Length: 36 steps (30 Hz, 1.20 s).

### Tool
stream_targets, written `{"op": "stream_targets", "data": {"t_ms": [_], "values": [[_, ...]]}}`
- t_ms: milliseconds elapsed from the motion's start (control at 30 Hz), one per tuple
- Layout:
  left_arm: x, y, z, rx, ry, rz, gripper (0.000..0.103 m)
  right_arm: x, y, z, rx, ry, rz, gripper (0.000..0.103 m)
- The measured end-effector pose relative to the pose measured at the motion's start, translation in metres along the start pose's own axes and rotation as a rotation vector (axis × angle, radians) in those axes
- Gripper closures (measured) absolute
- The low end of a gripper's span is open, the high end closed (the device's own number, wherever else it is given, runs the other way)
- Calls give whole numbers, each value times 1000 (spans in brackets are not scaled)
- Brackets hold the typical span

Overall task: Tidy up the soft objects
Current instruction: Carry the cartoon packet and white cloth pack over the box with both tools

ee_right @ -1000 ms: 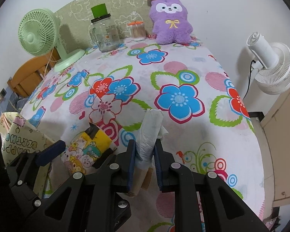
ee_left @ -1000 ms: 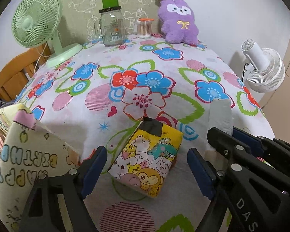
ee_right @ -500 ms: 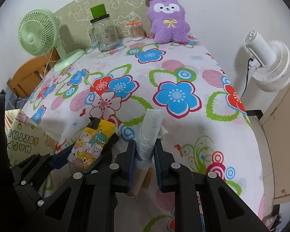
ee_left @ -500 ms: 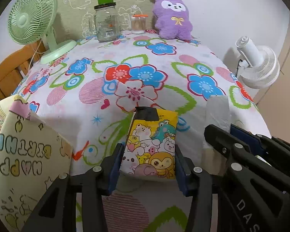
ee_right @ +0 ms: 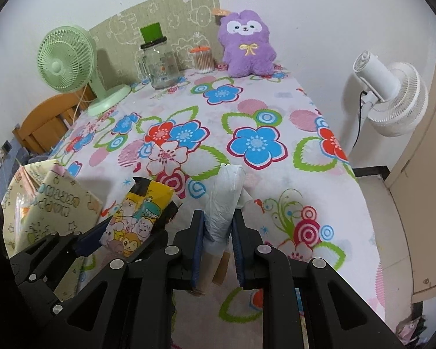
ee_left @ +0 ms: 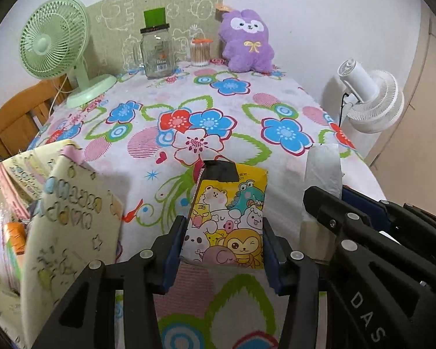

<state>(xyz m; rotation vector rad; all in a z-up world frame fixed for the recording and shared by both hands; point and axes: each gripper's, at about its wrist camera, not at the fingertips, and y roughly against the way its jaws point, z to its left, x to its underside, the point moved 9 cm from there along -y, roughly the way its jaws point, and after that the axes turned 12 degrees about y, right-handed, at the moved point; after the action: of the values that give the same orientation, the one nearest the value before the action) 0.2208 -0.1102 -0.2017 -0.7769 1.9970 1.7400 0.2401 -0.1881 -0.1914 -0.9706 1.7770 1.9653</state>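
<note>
Item one, nearest us: the left gripper (ee_left: 222,242), whose jaws have just been closing and now pinch the lower sides of a yellow cartoon-print packet (ee_left: 228,218). We see the packet lifted off the flowered tablecloth (ee_left: 189,107), tilted with its black top edge toward 12 o'clock.

Item two, at 3 o'clock of the packet: the right gripper (ee_right: 216,232), jaws narrow, clamped on a white folded soft pack (ee_right: 225,200) that stands upright between the blue pads.

Item three, at 9 o'clock of the left gripper: a pale birthday-print bag (ee_left: 58,212), open at the table's near edge, with contents we cannot identify.

Item four, mid-table: bare cloth only.

Item five, far edge, from 10 to 1 o'clock: a green desk fan (ee_left: 58,49), a glass jar (ee_left: 157,55) with a green block on its lid, a small cotton-swab tub (ee_left: 200,52), and a purple plush toy (ee_left: 247,43) against the wall.

Item six, beyond the table at 2 o'clock: a white floor fan (ee_left: 369,99).
</note>
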Motion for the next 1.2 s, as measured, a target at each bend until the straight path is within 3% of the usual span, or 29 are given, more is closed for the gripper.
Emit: {"op": "stream_targets", "data": {"t_ms": [1200], "values": [[-7, 129, 9, 58, -54, -169, 53, -18, 127, 41, 68, 28, -185, 81]]}}
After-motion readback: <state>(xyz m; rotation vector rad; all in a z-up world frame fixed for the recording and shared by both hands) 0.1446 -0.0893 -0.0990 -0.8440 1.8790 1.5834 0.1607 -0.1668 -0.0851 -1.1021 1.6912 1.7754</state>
